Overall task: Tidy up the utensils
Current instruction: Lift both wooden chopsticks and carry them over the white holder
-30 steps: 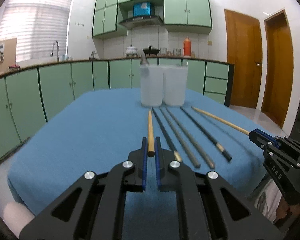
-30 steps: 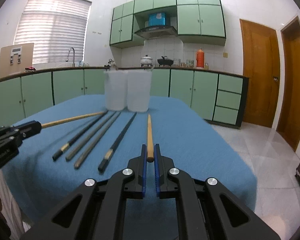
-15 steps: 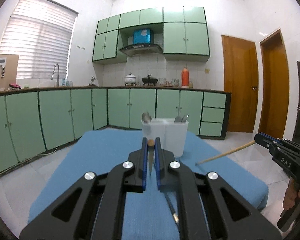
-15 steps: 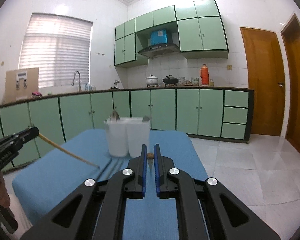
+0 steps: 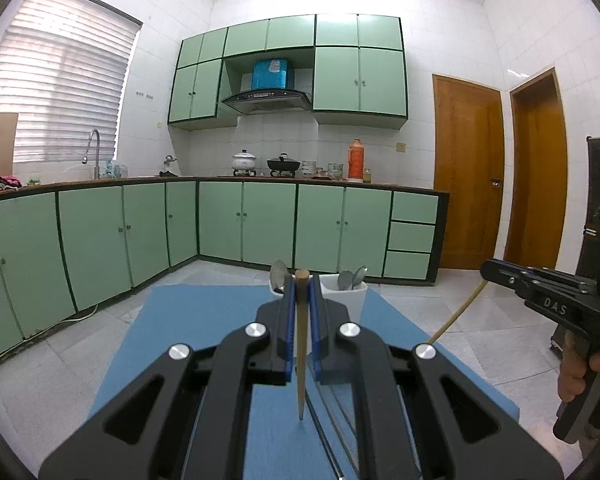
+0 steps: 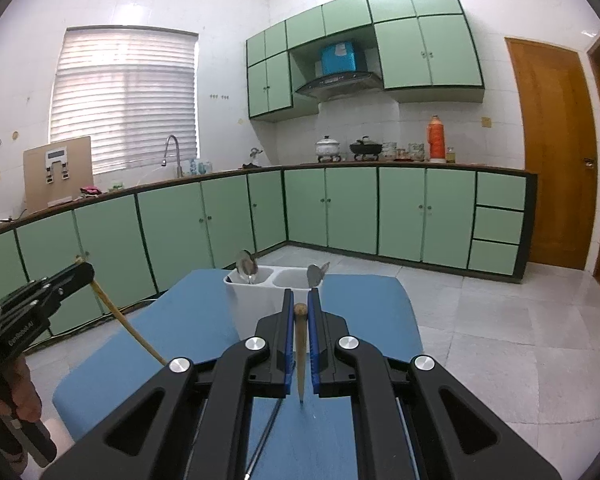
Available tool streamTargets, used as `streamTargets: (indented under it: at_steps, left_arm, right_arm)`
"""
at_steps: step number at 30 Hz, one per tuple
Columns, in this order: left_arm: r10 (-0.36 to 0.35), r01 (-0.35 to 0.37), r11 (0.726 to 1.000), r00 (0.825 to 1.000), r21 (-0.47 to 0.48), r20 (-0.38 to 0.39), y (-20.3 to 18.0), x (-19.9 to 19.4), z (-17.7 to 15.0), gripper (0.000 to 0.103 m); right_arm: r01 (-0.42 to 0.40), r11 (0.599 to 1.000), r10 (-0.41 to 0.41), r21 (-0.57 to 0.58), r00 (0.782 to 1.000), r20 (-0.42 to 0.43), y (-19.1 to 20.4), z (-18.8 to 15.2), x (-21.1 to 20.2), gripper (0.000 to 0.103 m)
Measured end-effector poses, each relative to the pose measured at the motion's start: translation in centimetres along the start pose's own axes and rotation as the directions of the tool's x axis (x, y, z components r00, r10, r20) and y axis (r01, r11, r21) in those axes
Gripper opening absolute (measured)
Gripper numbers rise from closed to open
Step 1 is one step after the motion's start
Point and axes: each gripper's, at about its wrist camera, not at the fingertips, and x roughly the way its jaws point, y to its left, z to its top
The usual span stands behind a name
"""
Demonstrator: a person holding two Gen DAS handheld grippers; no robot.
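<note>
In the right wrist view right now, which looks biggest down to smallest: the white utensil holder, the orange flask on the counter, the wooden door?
As they look in that view:
1. wooden door, far off yet easily largest.
2. white utensil holder, partly hidden behind the right gripper.
3. orange flask, smallest.
The holder is much nearer the camera, so true sizes stay unsure.

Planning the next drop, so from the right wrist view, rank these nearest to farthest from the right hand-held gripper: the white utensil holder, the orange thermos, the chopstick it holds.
1. Wooden chopstick, clamped in the right hand-held gripper.
2. White utensil holder, just ahead on the blue table.
3. Orange thermos, on the far counter, right of the stove.
</note>
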Motion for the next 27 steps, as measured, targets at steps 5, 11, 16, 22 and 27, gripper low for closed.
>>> streamTargets:
  at_steps: [5, 11, 16, 22, 27]
  left_arm:
    - [-0.017, 0.017, 1.0, 1.0, -0.014, 0.004, 0.7, 0.8, 1.6, 0.006]
    - [-0.037, 0.037, 0.999, 0.999, -0.023, 0.035, 1.1, 0.8, 2.8, 0.006]
    - [-0.046, 0.048, 0.999, 0.995, -0.02, 0.091, 1.0, 1.0, 5.5, 0.006]
    - [-0.052, 0.053, 0.999, 0.98, -0.001, 0.193, 0.2, 1.9, 9.6, 0.006]
    - [-0.054, 0.053, 0.999, 0.971, 0.013, 0.234, -1.0, 5.1, 12.2, 0.006]
  right_arm:
    - [-0.023, 0.999, 0.023, -0.022, 1.0, 0.002, 0.5, 1.9, 0.5, 0.007]
    - [-0.068, 0.997, 0.068, -0.029, 0.998, 0.016, 1.1, 4.1, 0.8, 0.007]
    - [-0.067, 0.996, 0.07, -0.057, 0.996, 0.053, 1.5, 7.2, 0.8, 0.007]
    - [-0.069, 0.995, 0.077, -0.073, 0.991, 0.107, 1.9, 11.4, 0.8, 0.007]
    - [-0.055, 0.994, 0.067, -0.091, 0.989, 0.129, 2.4, 14.3, 2.7, 0.007]
